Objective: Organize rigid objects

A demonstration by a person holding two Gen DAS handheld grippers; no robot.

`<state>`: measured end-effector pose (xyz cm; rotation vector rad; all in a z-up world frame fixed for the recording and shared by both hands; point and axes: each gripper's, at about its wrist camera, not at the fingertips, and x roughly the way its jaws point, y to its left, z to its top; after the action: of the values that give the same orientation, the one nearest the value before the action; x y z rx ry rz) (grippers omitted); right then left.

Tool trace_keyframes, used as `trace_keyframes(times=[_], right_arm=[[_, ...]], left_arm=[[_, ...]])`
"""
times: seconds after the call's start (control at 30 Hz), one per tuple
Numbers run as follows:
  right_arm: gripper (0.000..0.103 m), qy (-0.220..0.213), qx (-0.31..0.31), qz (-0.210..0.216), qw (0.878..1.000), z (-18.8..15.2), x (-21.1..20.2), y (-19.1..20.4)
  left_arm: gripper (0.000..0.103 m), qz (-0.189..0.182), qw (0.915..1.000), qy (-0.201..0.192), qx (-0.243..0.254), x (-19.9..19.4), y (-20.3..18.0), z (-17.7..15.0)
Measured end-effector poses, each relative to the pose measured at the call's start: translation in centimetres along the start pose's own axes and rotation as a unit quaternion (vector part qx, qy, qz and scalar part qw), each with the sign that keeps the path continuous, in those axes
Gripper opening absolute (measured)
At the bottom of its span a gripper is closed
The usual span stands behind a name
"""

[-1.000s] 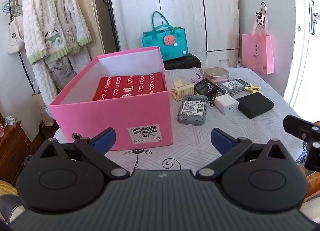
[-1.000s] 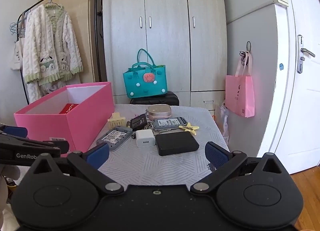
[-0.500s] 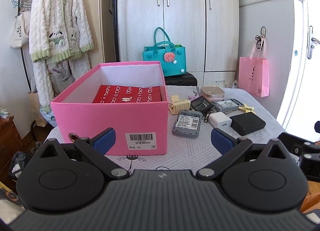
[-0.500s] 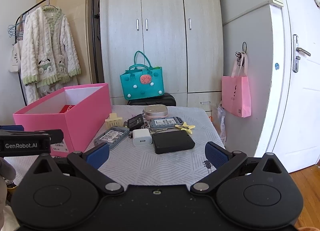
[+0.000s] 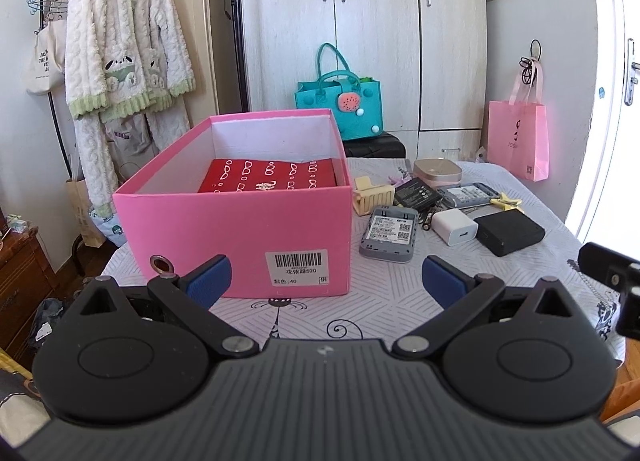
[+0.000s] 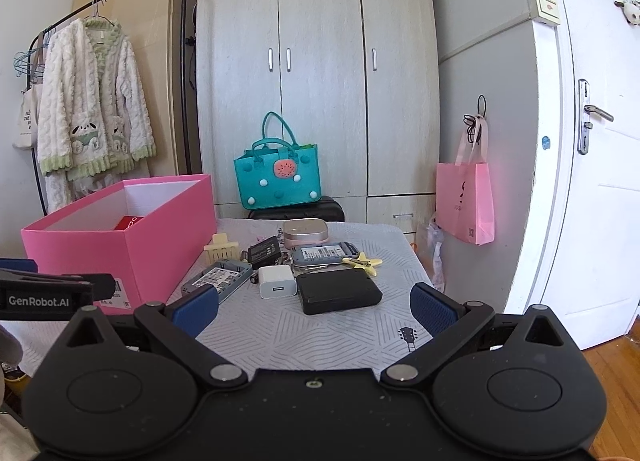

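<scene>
Left wrist view: the left gripper (image 5: pixel 325 276), jaws wide and empty, faces an open pink shoebox (image 5: pixel 240 217) holding a red packet (image 5: pixel 268 180).

Right wrist view: the right gripper (image 6: pixel 314 308), wide and empty, hovers near a black power bank (image 6: pixel 338 290) and white charger (image 6: pixel 277 280). Nothing is picked yet; the next move likely calls for lowering onto one item.

Right gripper (image 6: pixel 314 307) hung above the near table (image 6: pixel 320 331) edge, jaws spread wide, nothing between them. Black power bank (image 6: pixel 339 292) at 12 o'clock, white charger (image 6: pixel 277 281) touching its 9 o'clock side. Pink box (image 6: pixel 120 237) at 10 o'clock, open.
</scene>
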<state>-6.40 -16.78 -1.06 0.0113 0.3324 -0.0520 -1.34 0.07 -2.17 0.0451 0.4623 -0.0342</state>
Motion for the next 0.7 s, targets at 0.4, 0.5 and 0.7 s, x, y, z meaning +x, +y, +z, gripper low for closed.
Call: trace_keyframes(times=[0.4,0.5,0.7], right_arm=[[0.103,-0.003,0.004,-0.009,1.000,-0.31,0.28,-0.18],[0.103,-0.011,0.008,-0.012,1.000,-0.39,0.29,-0.34],[0.103,-0.043,0.031,-0.015,0.998,-0.88,-0.04,-0.85]], left_arm=[[0.103,0.003,1.0000,0.005,0.001,0.26,0.05,-0.46],[0.103,0.003,1.0000,0.005,0.001,0.26,0.00,-0.38],[0.103,-0.005,1.0000,0.004,-0.003,0.29,-0.12,-0.60]])
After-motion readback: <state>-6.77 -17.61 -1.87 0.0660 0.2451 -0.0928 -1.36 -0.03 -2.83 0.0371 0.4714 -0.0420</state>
